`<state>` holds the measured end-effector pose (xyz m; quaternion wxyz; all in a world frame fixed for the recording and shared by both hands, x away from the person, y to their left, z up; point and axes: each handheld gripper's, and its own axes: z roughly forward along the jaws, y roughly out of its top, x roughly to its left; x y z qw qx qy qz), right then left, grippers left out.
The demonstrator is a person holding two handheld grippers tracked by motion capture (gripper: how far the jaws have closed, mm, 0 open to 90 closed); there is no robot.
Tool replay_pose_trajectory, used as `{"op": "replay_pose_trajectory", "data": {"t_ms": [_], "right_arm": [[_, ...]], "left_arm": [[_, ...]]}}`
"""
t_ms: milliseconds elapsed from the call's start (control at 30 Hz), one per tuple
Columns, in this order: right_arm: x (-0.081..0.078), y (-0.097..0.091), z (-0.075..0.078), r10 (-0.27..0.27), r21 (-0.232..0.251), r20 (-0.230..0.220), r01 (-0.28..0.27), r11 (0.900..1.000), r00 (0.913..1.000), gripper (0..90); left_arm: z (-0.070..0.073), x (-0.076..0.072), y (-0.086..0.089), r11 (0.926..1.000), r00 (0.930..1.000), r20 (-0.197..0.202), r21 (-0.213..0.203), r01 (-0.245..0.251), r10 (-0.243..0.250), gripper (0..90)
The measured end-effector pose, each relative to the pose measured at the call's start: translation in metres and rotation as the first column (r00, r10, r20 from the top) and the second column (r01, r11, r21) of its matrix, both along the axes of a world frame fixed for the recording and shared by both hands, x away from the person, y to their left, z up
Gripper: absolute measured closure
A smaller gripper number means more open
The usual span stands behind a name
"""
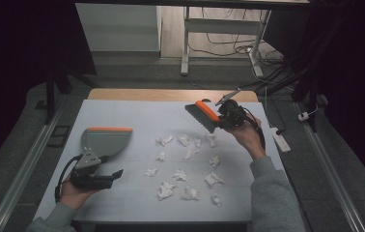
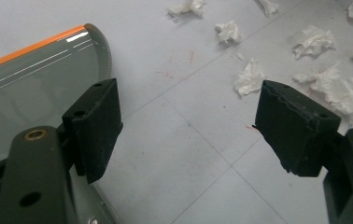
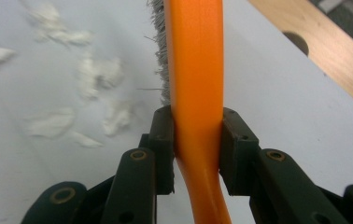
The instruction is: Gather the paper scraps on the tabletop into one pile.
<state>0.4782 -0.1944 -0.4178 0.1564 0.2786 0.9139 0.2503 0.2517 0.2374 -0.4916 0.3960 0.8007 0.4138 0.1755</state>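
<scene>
Here, high view: the table point(image 1: 137, 123) is pale, with a wooden strip along its far edge; the dustpan point(image 1: 104, 140), grey with an orange lip, lies flat at the left; the left gripper point(image 1: 115, 174) sits just near of it in the left hand point(image 1: 73, 193), jaws pointing right, their gap too small to judge here; the right gripper point(image 1: 225, 117) is raised over the far right part of the table in the right hand point(image 1: 246, 135); the brush point(image 1: 203, 116), orange-backed with grey bristles, juts left from it; the paper scraps point(image 1: 185, 166) lie scattered between the two, mid-table to near edge.

Left gripper view: the jaws stand wide apart with bare table between them, gripping nothing; the dustpan point(image 2: 30, 93) is cut off by the left edge and partly hidden behind the left jaw, which perhaps touches its rim, hard to say; paper scraps point(image 2: 249, 78) lie beyond, some cropped at the top and right.

Right gripper view: the jaws are clamped on the orange handle of the brush point(image 3: 195, 70); the bristles point(image 3: 158, 51) peep out on its left, mostly hidden by the back; paper scraps point(image 3: 97, 72) are blurred white smears; the wooden strip point(image 3: 324, 51) crosses the upper right.
</scene>
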Motion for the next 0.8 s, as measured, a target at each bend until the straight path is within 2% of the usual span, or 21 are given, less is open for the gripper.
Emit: {"op": "replay_pose_trajectory", "data": {"t_ms": [67, 200, 300, 367, 433, 500, 567, 700, 800], "right_arm": [[0.009, 0.000, -0.005, -0.027, -0.045, -0.002, 0.027, 0.9986, 0.9996, 69.6], [0.022, -0.012, -0.013, -0.081, -0.090, -0.029, 0.078, 0.9929, 0.9963, 69.7], [0.025, -0.025, -0.018, -0.118, -0.127, -0.034, 0.113, 0.9855, 0.9924, 69.7], [0.025, -0.027, -0.021, -0.126, -0.165, -0.032, 0.119, 0.9790, 0.9915, 69.7], [0.024, -0.025, -0.023, -0.112, -0.184, -0.045, 0.102, 0.9776, 0.9927, 69.7], [0.021, -0.017, -0.025, -0.096, -0.219, -0.050, 0.083, 0.9721, 0.9941, 69.7], [0.018, -0.008, -0.027, -0.062, -0.242, -0.057, 0.046, 0.9692, 0.9965, 69.8], [0.002, 0.006, -0.028, 0.006, -0.226, -0.087, -0.025, 0.9739, 0.9962, 69.9], [-0.015, 0.014, -0.028, 0.068, -0.185, -0.140, -0.094, 0.9783, 0.9878, 69.9]], "left_arm": [[0.000, 0.000, 0.001, 1.0000, 1.0000, -0.001, -0.002, -0.001, 0.001, 23.6], [-0.001, -0.002, 0.003, 1.0000, 1.0000, -0.004, -0.002, -0.004, 0.004, 23.6], [-0.001, -0.001, 0.005, 0.9999, 1.0000, -0.006, -0.009, -0.007, 0.007, 23.7], [-0.002, 0.000, 0.005, 0.9999, 0.9999, -0.012, -0.010, -0.004, 0.004, 23.7], [-0.002, 0.000, 0.004, 1.0000, 0.9999, -0.014, -0.003, -0.003, 0.003, 23.7], [-0.003, 0.000, 0.003, 1.0000, 0.9999, -0.016, 0.001, 0.000, 0.000, 23.6], [-0.002, -0.001, 0.002, 1.0000, 0.9999, -0.015, 0.005, 0.005, -0.004, 23.6], [-0.002, -0.003, 0.002, 1.0000, 0.9999, -0.011, -0.003, 0.009, -0.009, 23.8], [-0.002, -0.002, 0.002, 0.9999, 0.9999, -0.013, -0.005, 0.009, -0.009, 23.9]]}}
